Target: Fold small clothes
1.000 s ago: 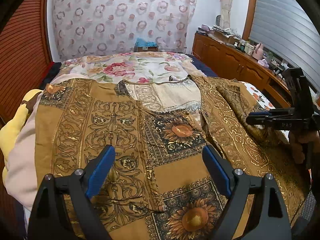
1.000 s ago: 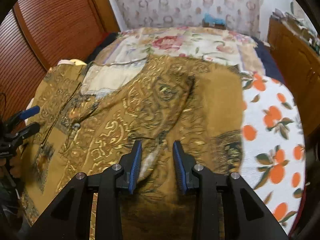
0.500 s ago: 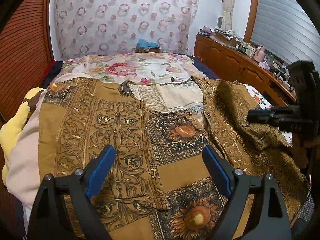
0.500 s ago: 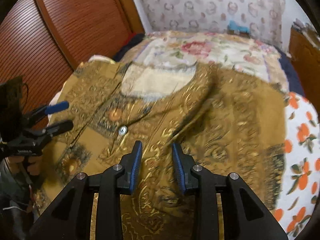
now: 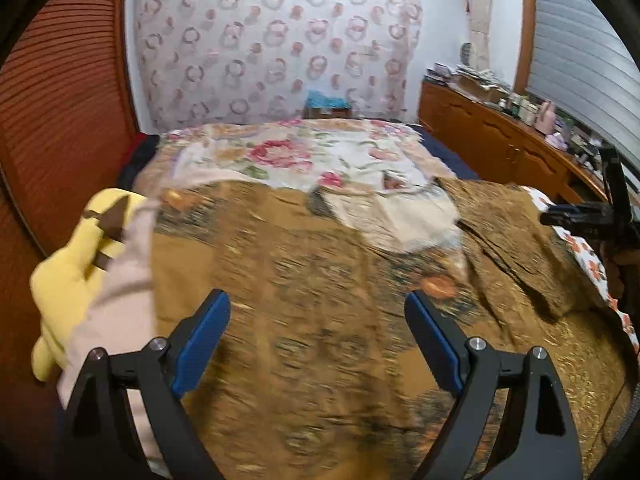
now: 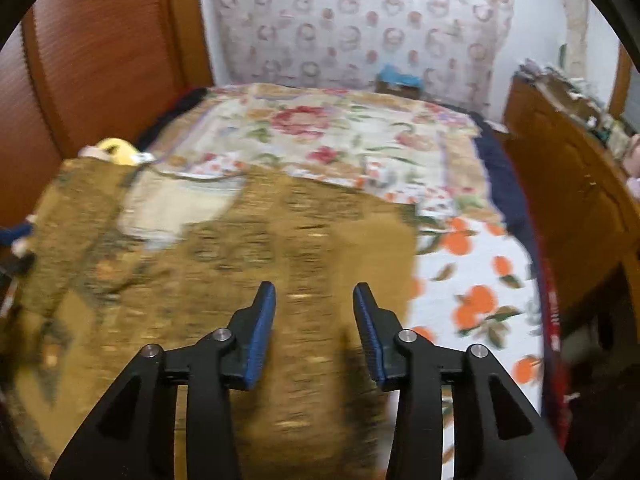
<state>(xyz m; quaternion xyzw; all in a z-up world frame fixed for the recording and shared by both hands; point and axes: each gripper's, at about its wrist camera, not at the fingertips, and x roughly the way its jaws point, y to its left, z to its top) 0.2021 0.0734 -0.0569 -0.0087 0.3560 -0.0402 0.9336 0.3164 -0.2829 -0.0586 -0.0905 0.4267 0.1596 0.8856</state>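
Shirt (image 5: 320, 300) lies spread flat on the bed (image 5: 288, 152) beneath both sets of jaws; no fold visible, so folding is judged not begun. Left gripper (image 5: 318, 320) jaws wide and empty, right gripper (image 6: 314, 312) jaws narrower, also empty.

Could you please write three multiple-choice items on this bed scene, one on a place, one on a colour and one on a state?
1. Where does the brown patterned garment lie?
A. spread on the bed
B. on the wooden cabinet
C. on the floor

2. What colour are the pads of the tongs?
A. red
B. blue
C. green

3. How do the left tongs stand?
A. shut on the garment
B. shut on nothing
C. open, holding nothing

Answers:
1 A: it covers the floral bedding.
2 B: the pads are blue in both wrist views.
3 C: a wide gap shows between the pads, with only cloth beyond.
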